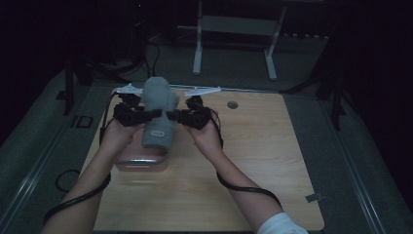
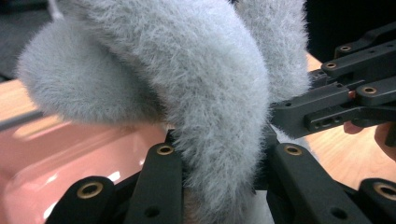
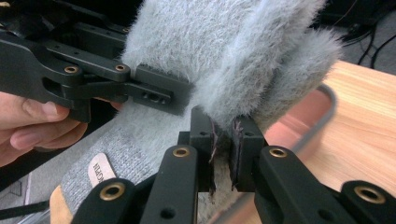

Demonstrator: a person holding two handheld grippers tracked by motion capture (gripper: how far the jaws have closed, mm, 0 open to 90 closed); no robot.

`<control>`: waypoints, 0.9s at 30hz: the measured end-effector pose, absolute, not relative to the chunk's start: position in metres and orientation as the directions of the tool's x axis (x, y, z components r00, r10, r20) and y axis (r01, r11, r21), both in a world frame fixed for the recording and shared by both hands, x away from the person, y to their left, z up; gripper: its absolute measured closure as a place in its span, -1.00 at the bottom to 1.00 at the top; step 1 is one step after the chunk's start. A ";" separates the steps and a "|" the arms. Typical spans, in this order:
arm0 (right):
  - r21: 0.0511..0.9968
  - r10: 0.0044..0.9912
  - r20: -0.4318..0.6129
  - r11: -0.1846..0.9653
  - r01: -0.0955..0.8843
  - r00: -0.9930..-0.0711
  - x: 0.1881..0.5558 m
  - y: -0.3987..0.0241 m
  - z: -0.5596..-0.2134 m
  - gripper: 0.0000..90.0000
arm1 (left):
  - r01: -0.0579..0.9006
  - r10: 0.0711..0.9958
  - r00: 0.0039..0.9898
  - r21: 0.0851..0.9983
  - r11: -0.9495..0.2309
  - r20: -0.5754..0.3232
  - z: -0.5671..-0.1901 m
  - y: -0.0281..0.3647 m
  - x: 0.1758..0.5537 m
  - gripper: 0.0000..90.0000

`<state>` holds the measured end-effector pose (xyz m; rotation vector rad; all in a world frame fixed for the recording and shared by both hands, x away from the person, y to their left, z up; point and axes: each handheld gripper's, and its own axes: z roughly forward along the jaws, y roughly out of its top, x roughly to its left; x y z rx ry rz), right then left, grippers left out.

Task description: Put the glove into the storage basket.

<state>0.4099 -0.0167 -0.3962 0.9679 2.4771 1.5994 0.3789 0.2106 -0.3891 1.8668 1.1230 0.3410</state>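
Fuzzy grey sock (image 1: 159, 109) hangs over the pink bin (image 1: 141, 163), left gripper (image 1: 155, 114) and right gripper (image 1: 170, 115) each clamped on its pile. Jaws bite mostly fluff, so a pull apart could slip it free onto the counter (image 1: 253, 161).

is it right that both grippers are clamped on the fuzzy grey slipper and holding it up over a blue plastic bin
Not quite: the bin is pink, not blue, as the left gripper view shows. The rest holds: the left gripper and the right gripper are both shut on the fuzzy grey slipper, holding it above the bin in the high view.
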 end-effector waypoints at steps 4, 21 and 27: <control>0.817 0.514 0.289 0.308 0.488 -0.808 0.417 0.008 -0.409 0.82 | 0.592 0.834 0.505 0.793 -0.146 -0.223 -0.407 0.230 0.380 0.64; 0.673 0.599 0.257 0.452 0.585 -0.758 0.441 0.060 -0.483 0.81 | 0.756 0.885 0.368 0.645 -0.108 -0.284 -0.488 0.247 0.407 0.59; 0.615 0.629 0.250 0.484 0.623 -0.736 0.446 0.066 -0.493 0.71 | 0.797 0.902 0.342 0.590 -0.129 -0.264 -0.498 0.239 0.417 0.56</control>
